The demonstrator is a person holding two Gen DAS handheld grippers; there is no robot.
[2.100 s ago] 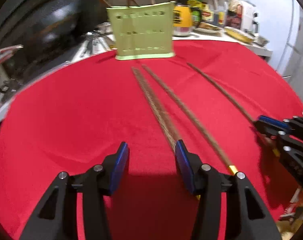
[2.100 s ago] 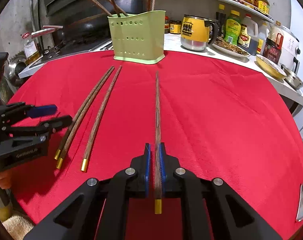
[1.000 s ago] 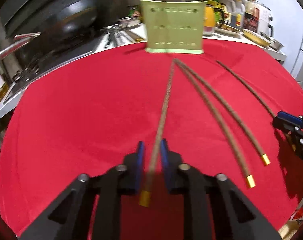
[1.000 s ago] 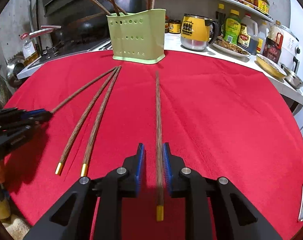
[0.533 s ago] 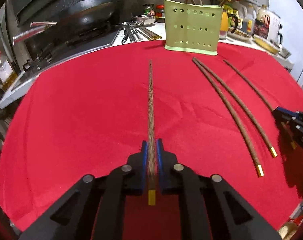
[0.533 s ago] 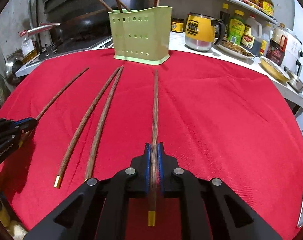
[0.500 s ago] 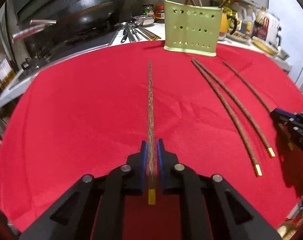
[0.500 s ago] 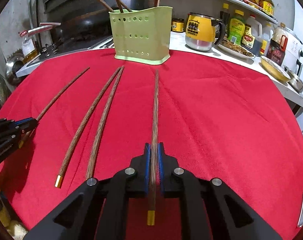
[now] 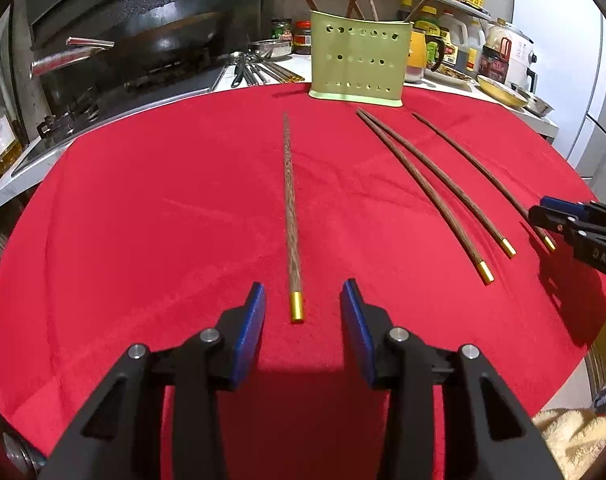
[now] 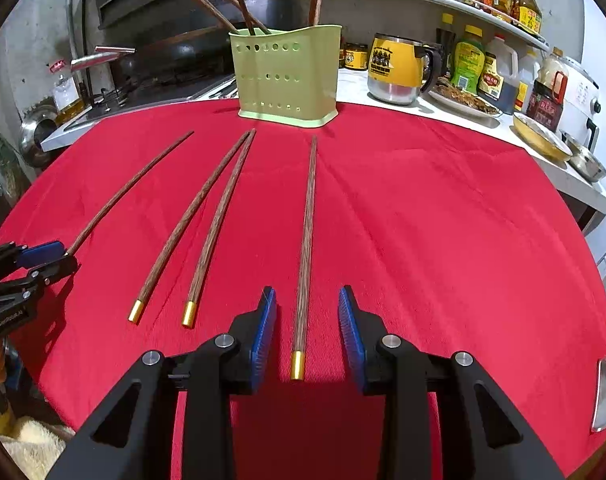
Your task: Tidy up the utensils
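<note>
Four chopsticks (image 10: 207,232) lie on the cloth (image 10: 423,220); both grippers (image 9: 303,300) (image 10: 307,304) have just spread, holding nothing; only the right view shows the mug (image 10: 399,68) at 1 o'clock

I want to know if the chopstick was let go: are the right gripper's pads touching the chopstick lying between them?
Apart. The right wrist view shows red cloth on both sides of the chopstick between the right gripper pads, whose jaws have just been opening.
</note>
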